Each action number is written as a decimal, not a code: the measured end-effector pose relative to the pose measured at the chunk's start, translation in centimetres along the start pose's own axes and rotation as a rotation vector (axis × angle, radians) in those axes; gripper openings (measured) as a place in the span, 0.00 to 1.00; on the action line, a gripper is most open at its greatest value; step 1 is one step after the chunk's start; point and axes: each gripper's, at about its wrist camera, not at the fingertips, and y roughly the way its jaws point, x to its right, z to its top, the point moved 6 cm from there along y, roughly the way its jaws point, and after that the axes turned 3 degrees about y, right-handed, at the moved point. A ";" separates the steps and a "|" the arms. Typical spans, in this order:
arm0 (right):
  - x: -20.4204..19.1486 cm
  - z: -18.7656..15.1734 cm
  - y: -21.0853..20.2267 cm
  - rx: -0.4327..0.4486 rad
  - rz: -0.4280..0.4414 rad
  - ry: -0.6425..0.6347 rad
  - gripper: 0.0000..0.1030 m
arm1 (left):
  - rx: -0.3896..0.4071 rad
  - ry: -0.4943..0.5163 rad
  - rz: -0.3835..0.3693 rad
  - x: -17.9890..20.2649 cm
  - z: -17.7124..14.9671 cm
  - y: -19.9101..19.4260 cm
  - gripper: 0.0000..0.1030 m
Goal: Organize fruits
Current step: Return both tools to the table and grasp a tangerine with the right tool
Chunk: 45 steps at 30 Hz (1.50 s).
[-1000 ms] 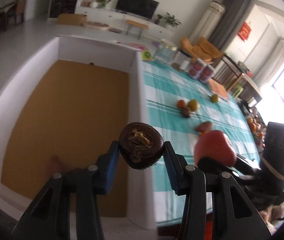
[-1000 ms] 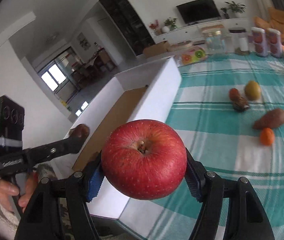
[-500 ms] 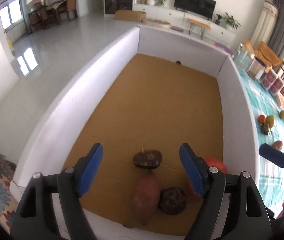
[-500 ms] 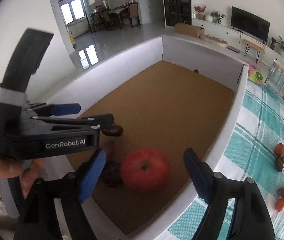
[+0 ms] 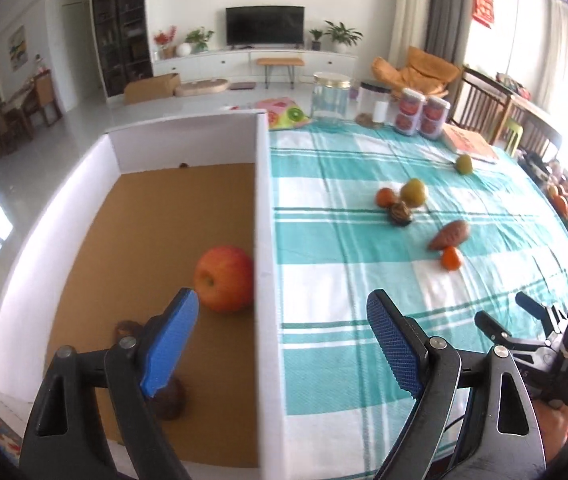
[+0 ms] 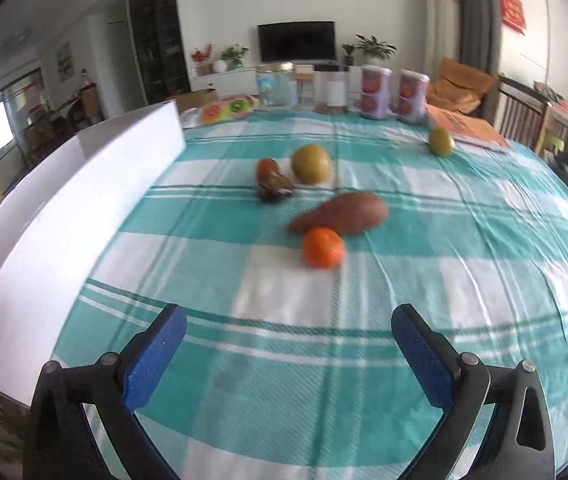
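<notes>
A red apple lies on the brown floor of the white-walled box. Two dark brown fruits lie near it, partly hidden by my left finger. My left gripper hangs over the box's right wall, its jaws opening with nothing between them. On the checked tablecloth lie a tangerine, a sweet potato, a yellow-green fruit, a dark brown fruit and a far green fruit. My right gripper is above the cloth short of the tangerine, jaws opening and empty.
Along the table's far edge stand a glass jar, a white canister and two red-filled containers, with an orange book to their right. Wooden chairs flank the right side. The box wall borders the cloth's left.
The left gripper dropped its dark brown fruit into the box and the right dropped the red apple there. Both then swung right toward the table, jaws spreading wider.
</notes>
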 end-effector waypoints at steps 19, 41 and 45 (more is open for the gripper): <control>9.2 -1.6 -2.7 0.070 -0.049 0.413 0.99 | -0.208 0.148 -0.205 14.3 -6.3 6.9 0.91; 5.5 -0.6 -0.3 0.009 -0.012 0.235 0.79 | -0.092 0.139 -0.083 11.1 -4.7 13.4 0.95; 2.8 1.8 2.0 -0.036 0.036 0.081 0.69 | -0.094 0.138 -0.085 11.1 -4.6 13.4 0.96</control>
